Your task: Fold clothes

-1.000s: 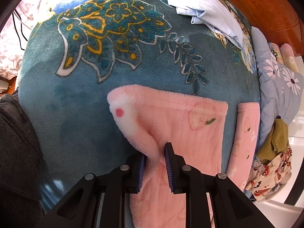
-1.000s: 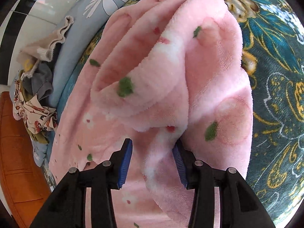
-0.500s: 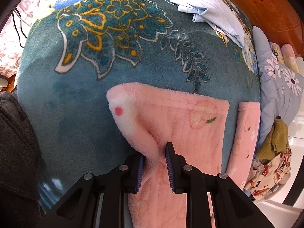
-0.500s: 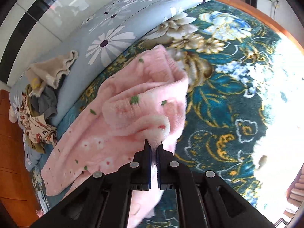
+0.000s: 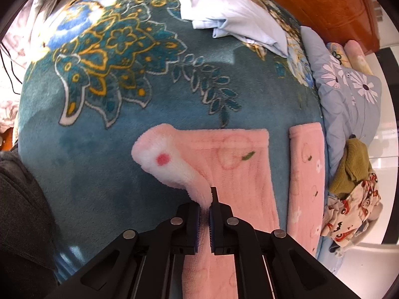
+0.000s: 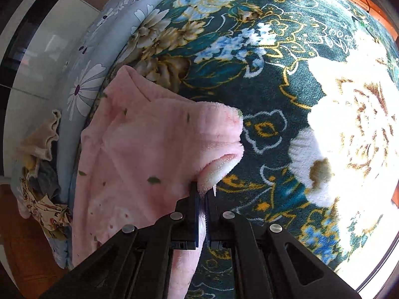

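**Both grippers pinch the pink garment**

The left gripper [image 5: 204, 214] is clenched on a raised fold of the pink garment [image 5: 237, 169], which lies ahead of it on the bed [image 5: 99, 129]. The right gripper [image 6: 202, 206] clamps another corner [image 6: 219, 167]. Lifting both edges evenly, I'd say, keeps the fold straight and the fleece from bunching.

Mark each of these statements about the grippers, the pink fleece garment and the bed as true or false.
1. The left gripper is shut on the pink fleece garment. True.
2. The right gripper hangs empty. False: it pinches a fold of the pink garment.
3. A light blue garment lies on the teal floral blanket. True.
4. The pink garment is fully folded. False: its lifted edge is bunched.
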